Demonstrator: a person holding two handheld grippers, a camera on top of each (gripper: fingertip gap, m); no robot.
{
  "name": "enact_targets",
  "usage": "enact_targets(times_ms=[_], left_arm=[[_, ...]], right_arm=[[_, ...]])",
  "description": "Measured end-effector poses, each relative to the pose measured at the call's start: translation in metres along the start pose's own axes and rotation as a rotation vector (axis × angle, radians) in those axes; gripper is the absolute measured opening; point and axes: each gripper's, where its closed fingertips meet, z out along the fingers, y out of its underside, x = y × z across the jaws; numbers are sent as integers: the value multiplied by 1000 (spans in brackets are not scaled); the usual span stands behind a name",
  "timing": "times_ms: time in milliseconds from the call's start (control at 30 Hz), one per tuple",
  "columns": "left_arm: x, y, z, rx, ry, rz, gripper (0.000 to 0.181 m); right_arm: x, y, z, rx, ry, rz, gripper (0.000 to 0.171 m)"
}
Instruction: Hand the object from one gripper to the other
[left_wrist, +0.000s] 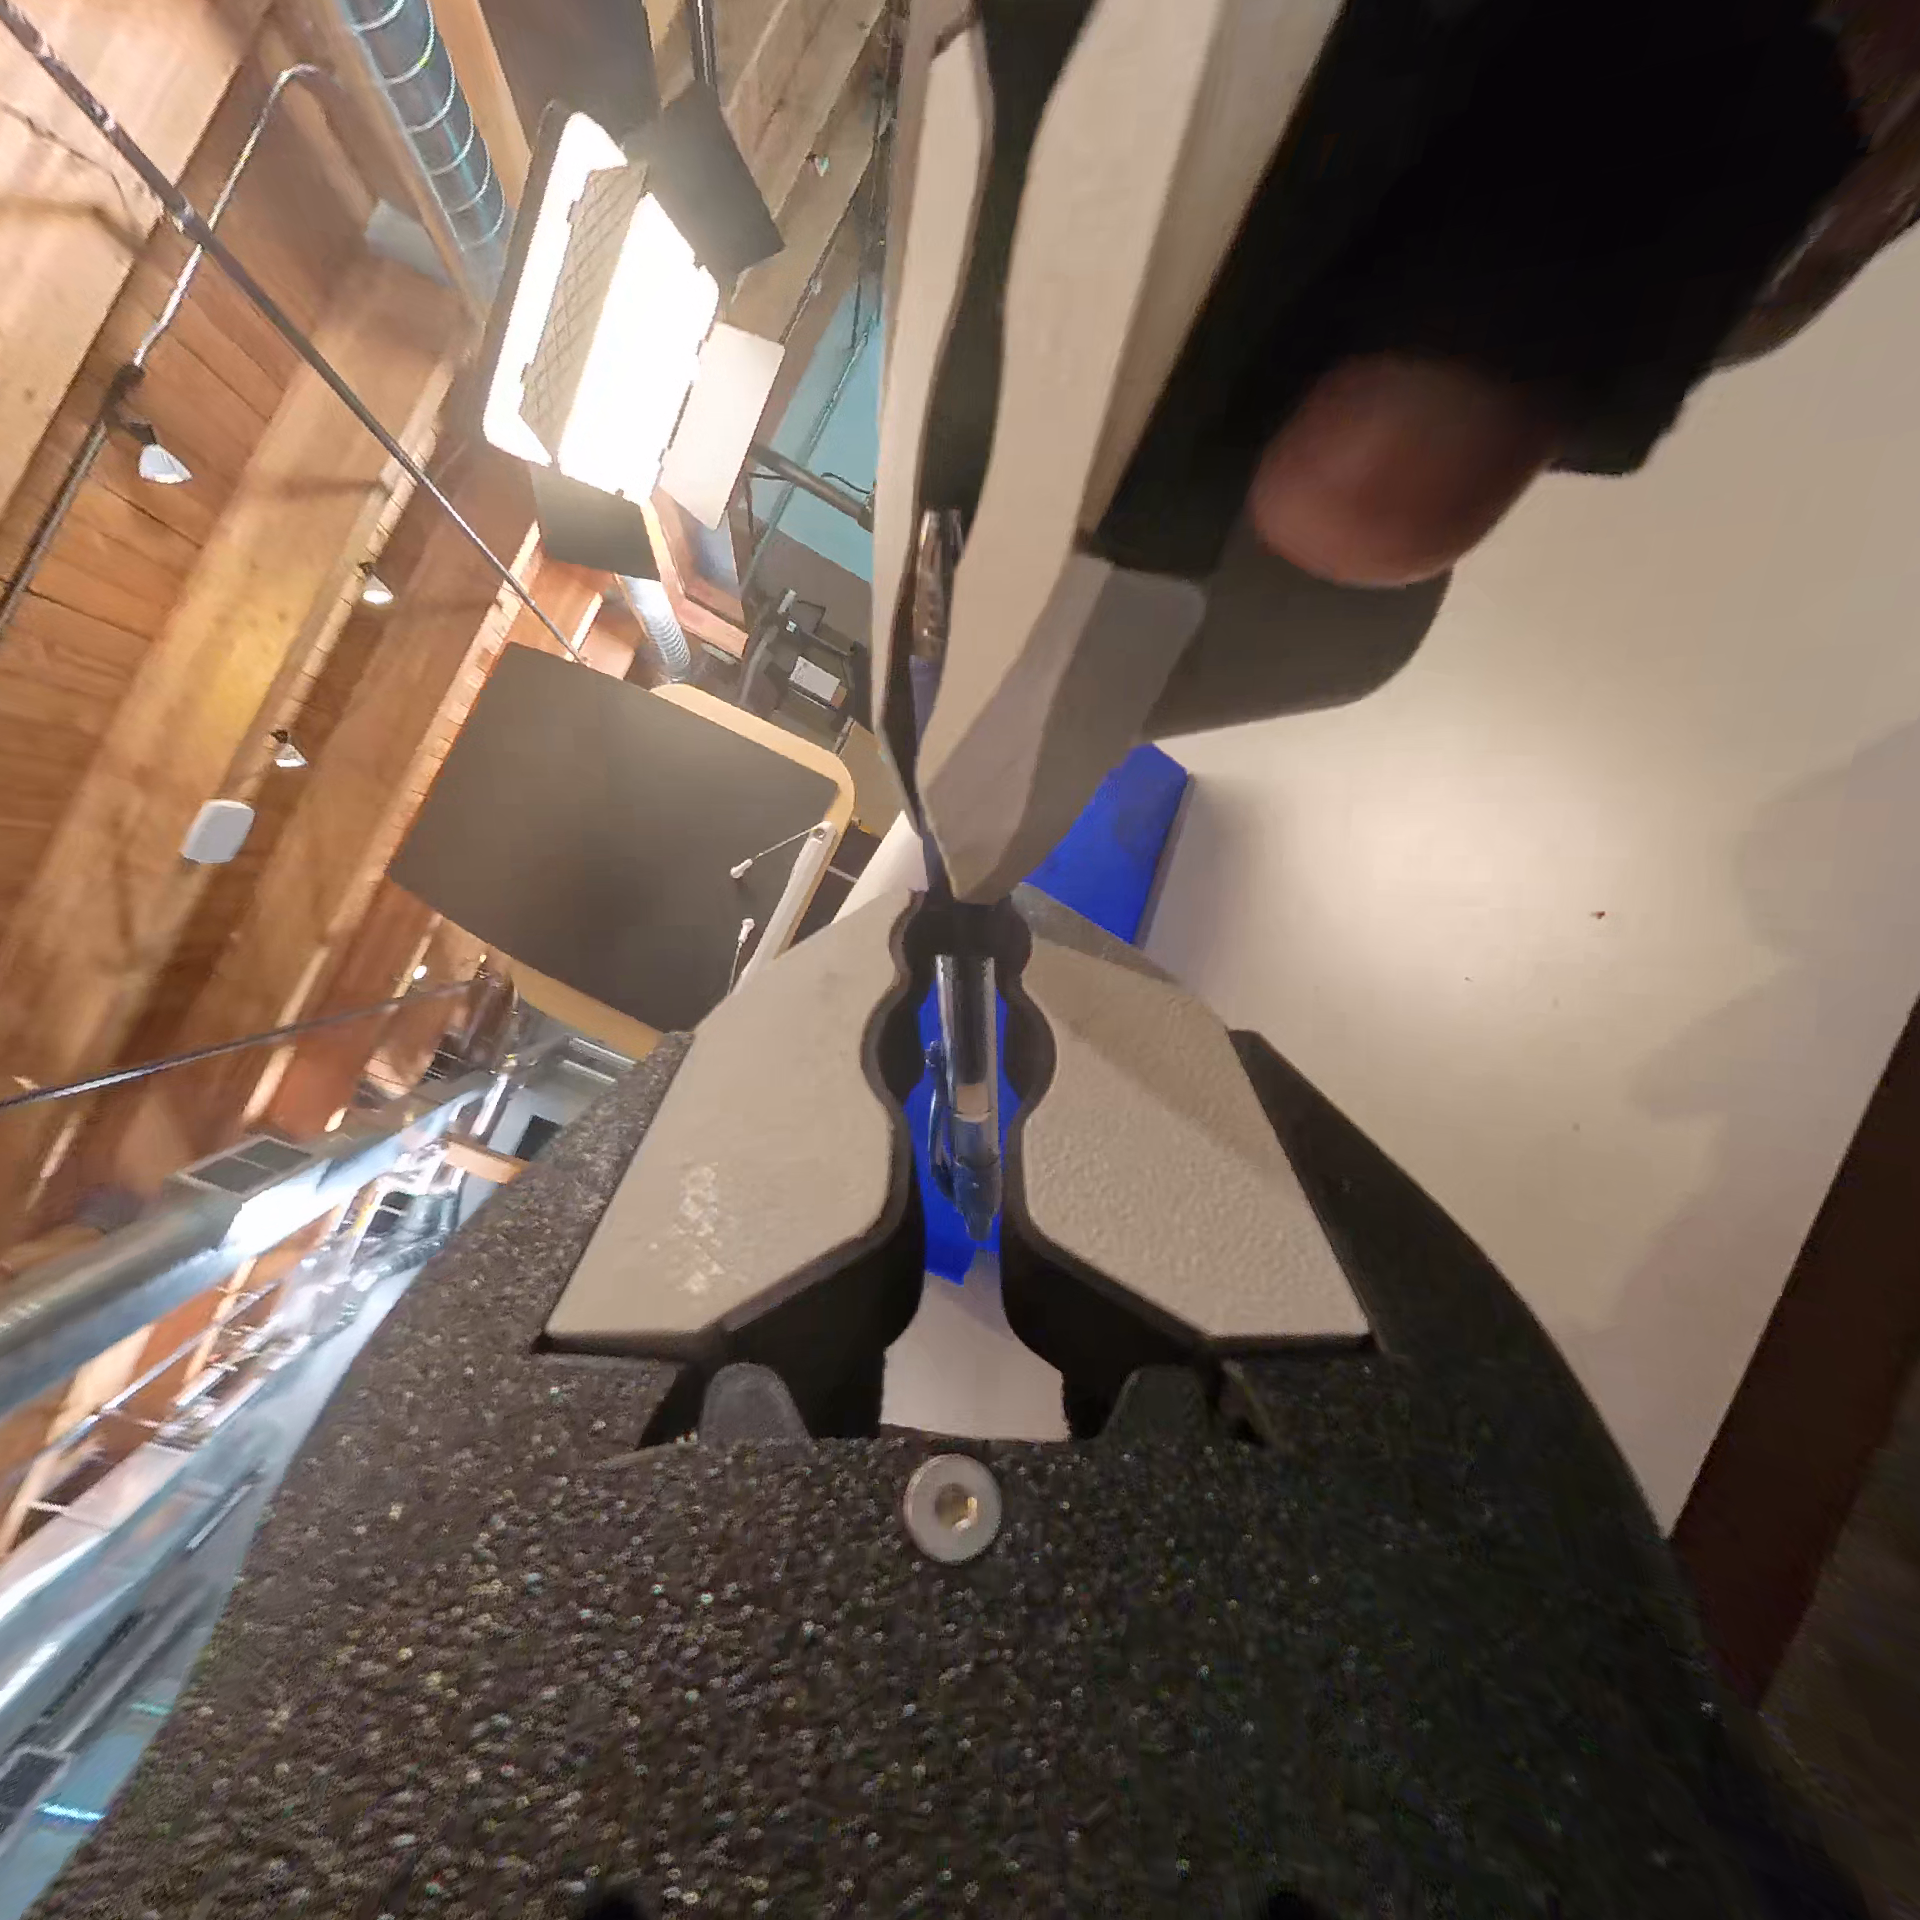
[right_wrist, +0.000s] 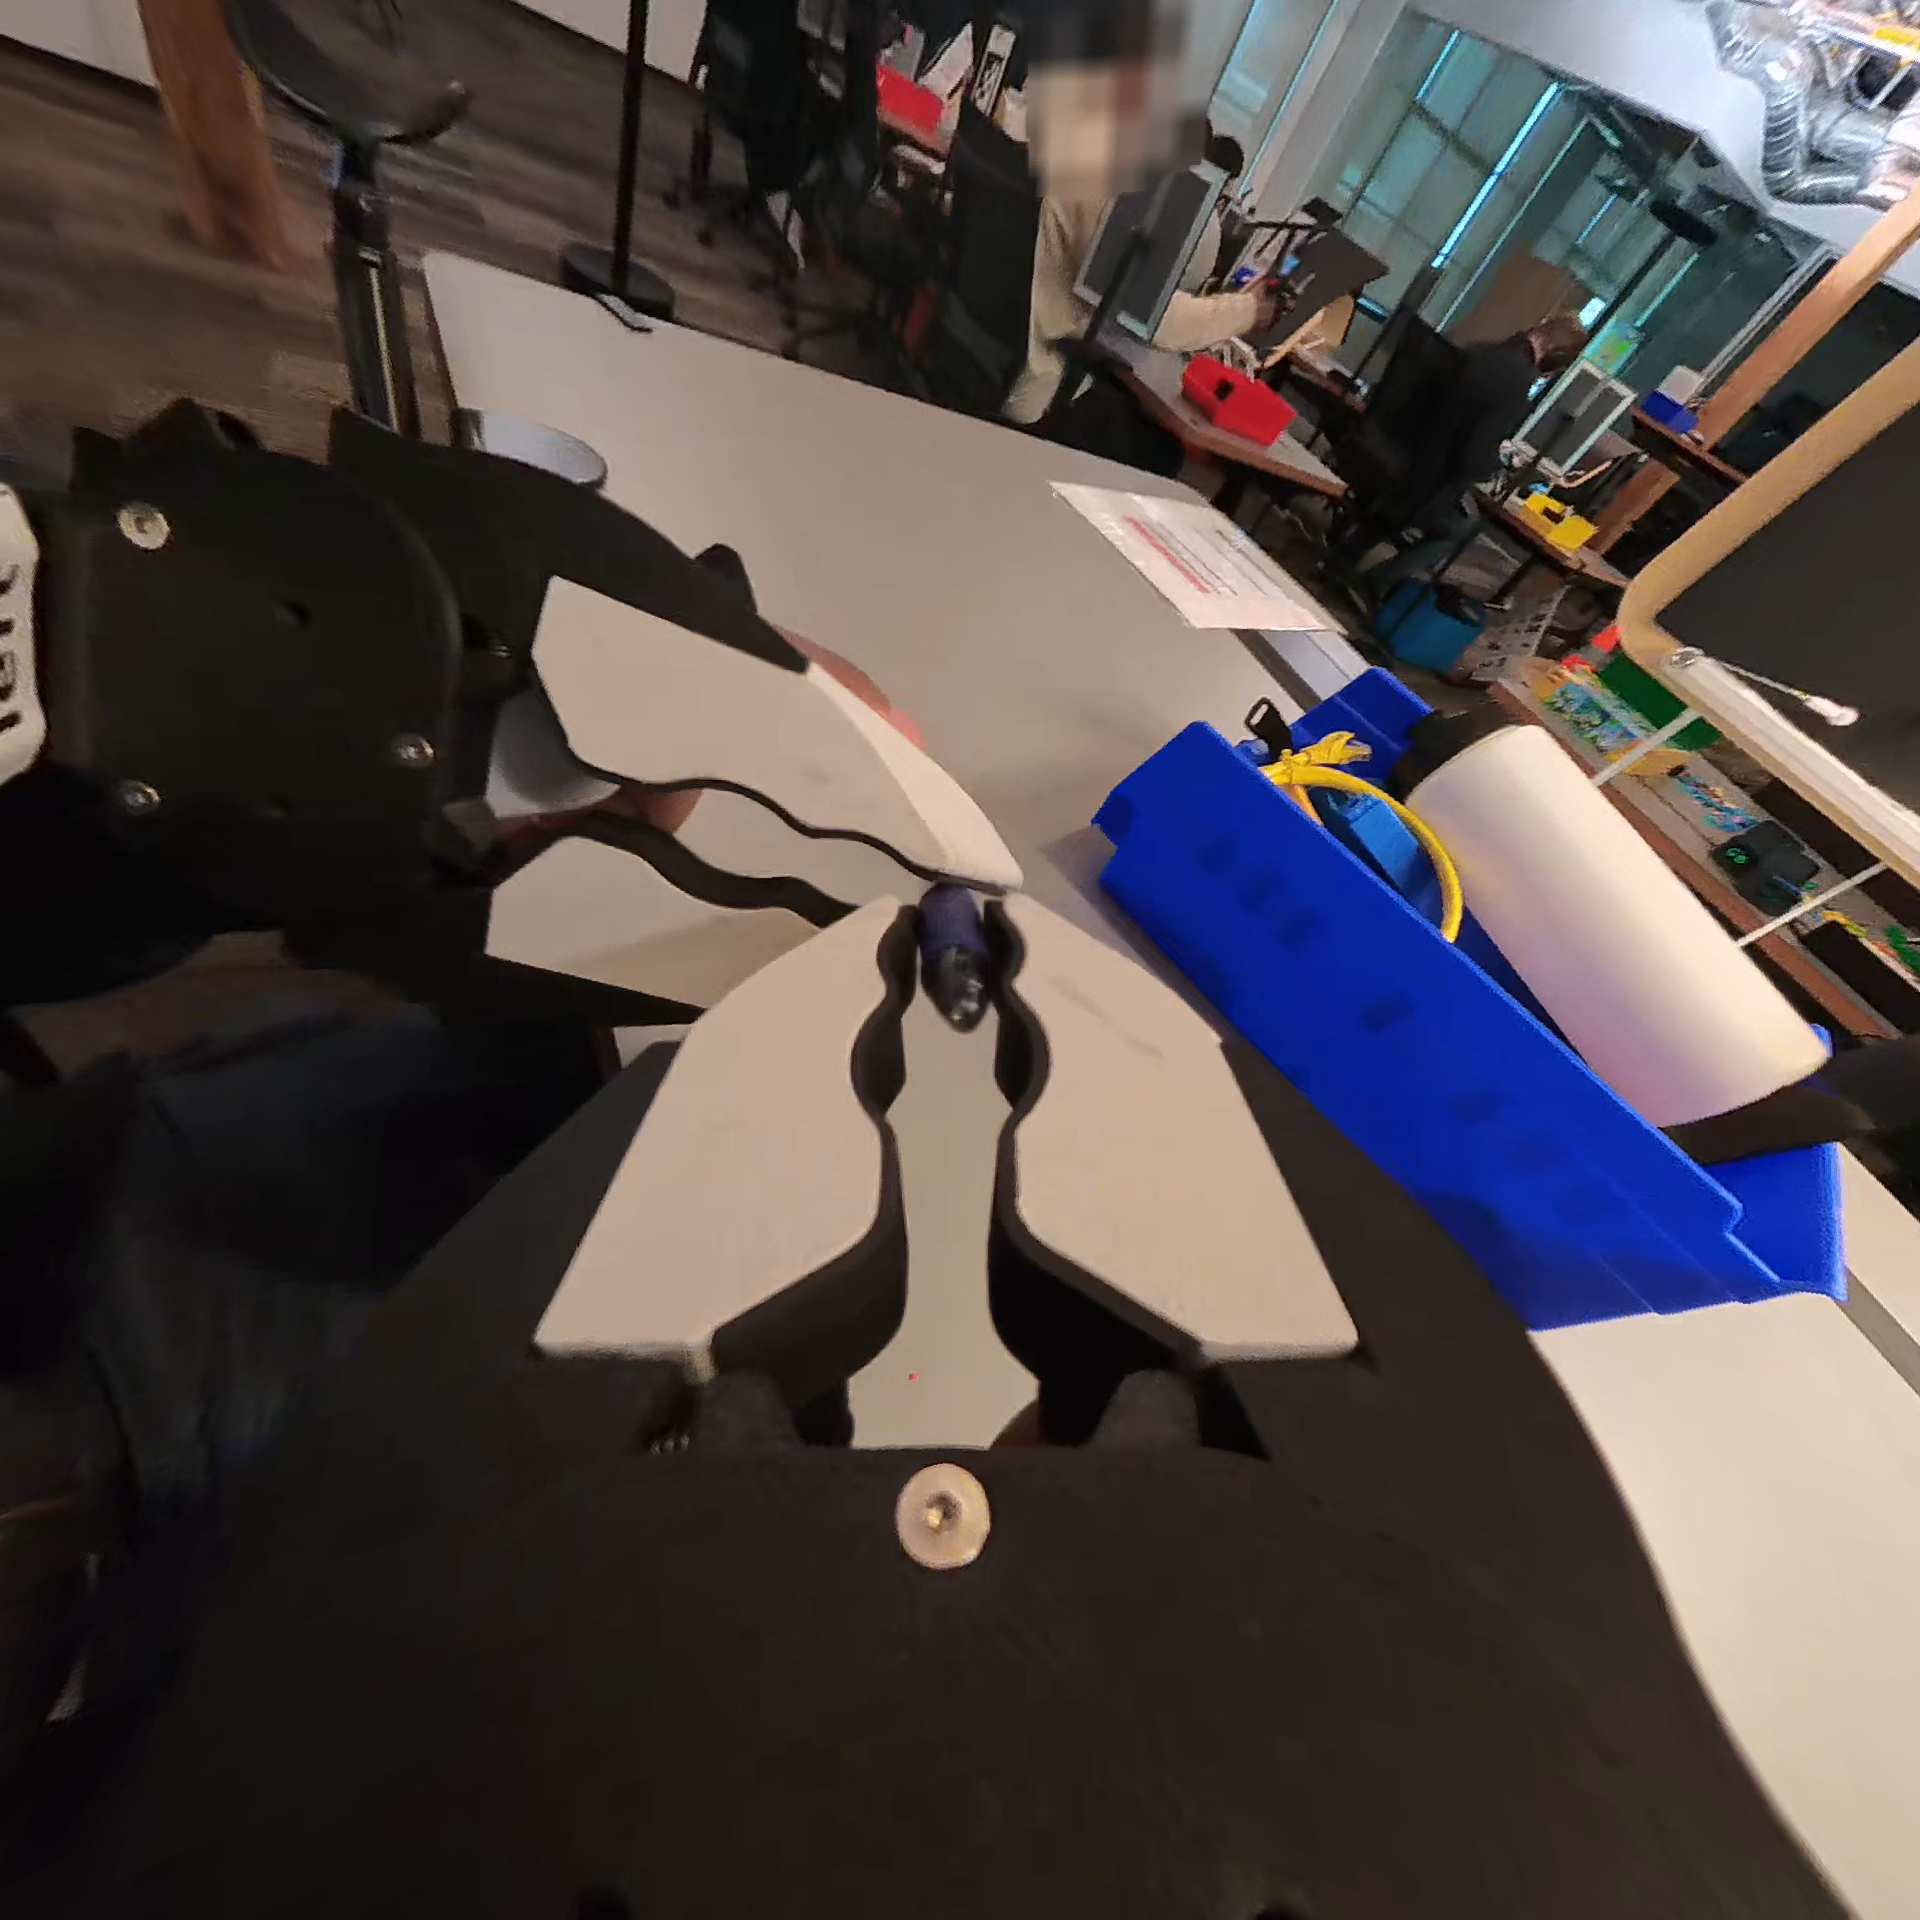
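A pen (left_wrist: 966, 1049) with a clear barrel and blue ends lies along the gap between my left gripper's (left_wrist: 961, 920) fingers, which are closed on it at the tips. My right gripper (left_wrist: 961, 878) comes down from above, its fingers also closed on the pen, tip to tip with the left one. In the right wrist view the pen's dark blue end (right_wrist: 956, 966) sits between my right gripper's (right_wrist: 951, 914) closed fingertips. The left gripper (right_wrist: 977, 883) reaches in from the left and meets it at the pen. Both hold the pen above the white table (right_wrist: 883, 540).
A blue bin (right_wrist: 1403, 1029) on the table to the right holds a yellow cable (right_wrist: 1340, 769) and a white cylinder (right_wrist: 1600, 914). A paper sheet (right_wrist: 1195, 561) lies farther back. People sit at desks beyond. A bright studio light (left_wrist: 613, 332) and black panel (left_wrist: 613, 821) show in the left wrist view. The tips of both grippers are at nearly the same place.
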Motion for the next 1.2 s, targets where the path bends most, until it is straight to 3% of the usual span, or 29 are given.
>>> enact_targets(times_ms=[67, 167, 333, 467, 567, 767, 1200], left_arm=[[1, 1, 0, 7, 10, -4, 11], [0, -2, -2, 60, 73, -192, 22], [-14, -8, -6, 184, 232, -738, 57], [-25, -2, -10, 292, 365, -1122, 67], [-14, -8, -20, 381, 563, -1235, 62], [0, -32, -38, 548, 767, -1277, 47], [10, -50, -44, 590, 982, -1496, 21]], right_arm=[[0, 1, 1, 0, -16, 6, 12], [5, -2, -1, 46, -10, -4, 12], [15, -10, -14, 167, -33, 6, 12], [13, -14, -27, 253, -156, 72, 12], [8, -18, -40, 329, -292, 152, 12], [0, -18, -47, 395, -457, 262, 11], [-13, -11, -44, 392, -523, 191, 11]])
